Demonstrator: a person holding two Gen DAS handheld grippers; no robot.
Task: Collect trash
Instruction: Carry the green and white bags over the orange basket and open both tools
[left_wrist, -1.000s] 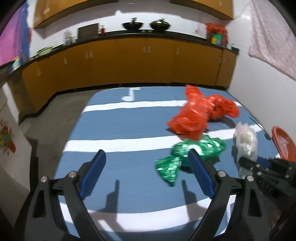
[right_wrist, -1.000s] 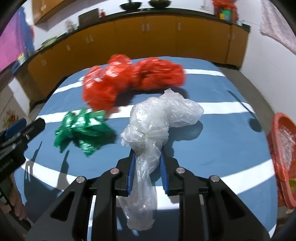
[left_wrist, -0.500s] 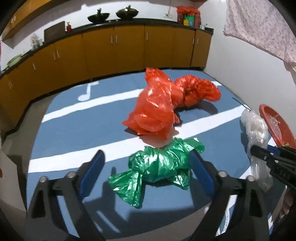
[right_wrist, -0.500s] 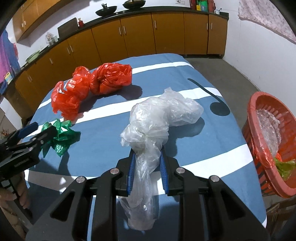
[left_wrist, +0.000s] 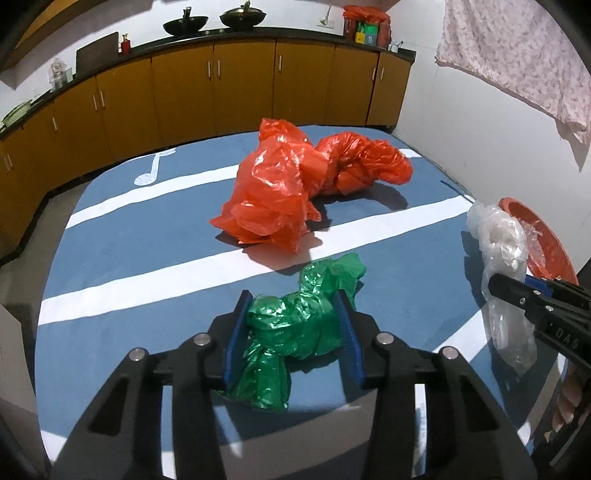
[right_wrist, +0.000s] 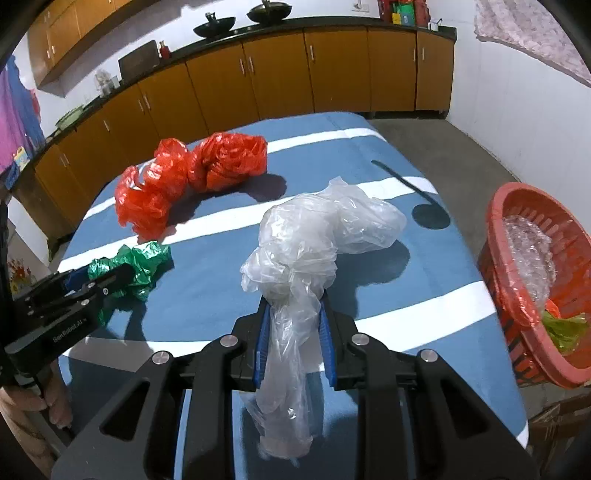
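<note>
My left gripper (left_wrist: 291, 328) is shut on a crumpled green plastic bag (left_wrist: 303, 325) on the blue striped tabletop (left_wrist: 147, 258); the bag also shows in the right wrist view (right_wrist: 136, 264). My right gripper (right_wrist: 293, 328) is shut on a clear plastic bag (right_wrist: 314, 240), held above the table's right side; this bag also shows in the left wrist view (left_wrist: 502, 254). Two red plastic bags (left_wrist: 280, 192) lie bunched together at the table's far middle. A red basket (right_wrist: 535, 273) with trash inside stands off the table's right edge.
Yellow-brown cabinets (left_wrist: 240, 88) with a dark counter run along the far walls. Pans (left_wrist: 242, 16) and boxes sit on the counter. A flowered cloth (left_wrist: 517, 55) hangs on the right wall. Grey floor (right_wrist: 443, 147) lies beyond the table.
My left gripper moved forward around the green bag and closed on it. My right gripper keeps the clear bag and has shifted right, so the basket shows more fully.
</note>
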